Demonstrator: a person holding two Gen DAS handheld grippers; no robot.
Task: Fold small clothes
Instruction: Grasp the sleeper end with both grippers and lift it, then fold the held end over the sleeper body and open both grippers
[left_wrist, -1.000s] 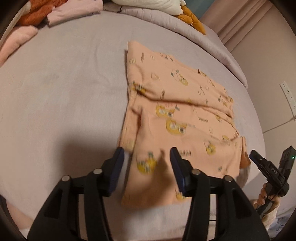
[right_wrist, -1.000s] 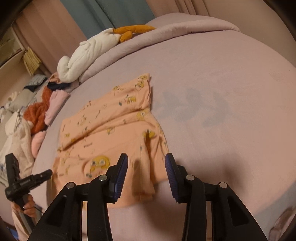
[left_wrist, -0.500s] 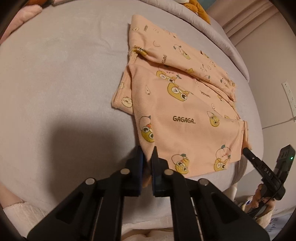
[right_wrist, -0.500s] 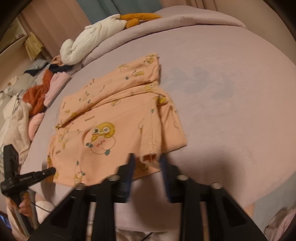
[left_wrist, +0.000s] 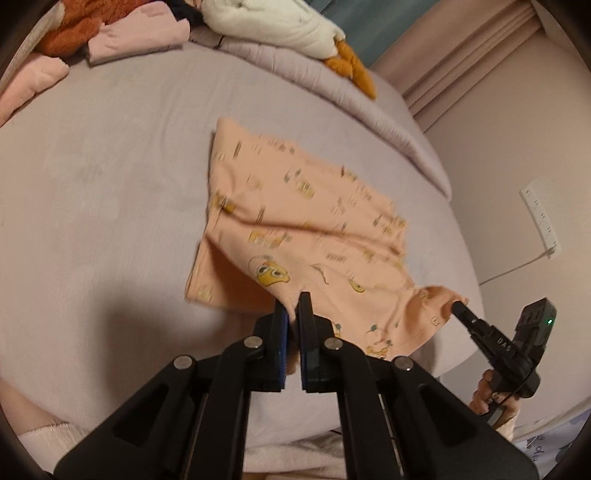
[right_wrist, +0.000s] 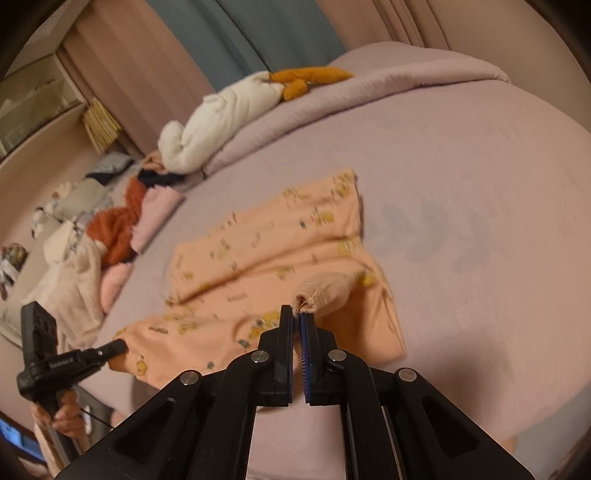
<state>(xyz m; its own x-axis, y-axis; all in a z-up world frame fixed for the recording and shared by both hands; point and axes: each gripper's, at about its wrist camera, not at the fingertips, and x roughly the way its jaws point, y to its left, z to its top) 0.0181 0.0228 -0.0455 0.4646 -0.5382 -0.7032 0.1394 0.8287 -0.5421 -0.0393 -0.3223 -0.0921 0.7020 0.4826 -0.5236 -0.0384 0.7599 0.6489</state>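
Now that both tongs have snapped closed, left tongs (left_wrist: 293, 301) and right tongs (right_wrist: 296, 312) pinching near hem corners of the peach duck-print garment (left_wrist: 295, 221), lifted off the bed (left_wrist: 92, 184). Ready to fold toward 12 o'clock, probably.

A: How is the scene lit?
B: Warm, dim indoor light; soft shadows pool at lower left of the bed (left_wrist: 110, 177) in the left-wrist view.

A: And sharpness?
B: The orange garment (left_wrist: 295, 221) shows motion smear on its print; fisheye curvature and black vignetting mark every corner.
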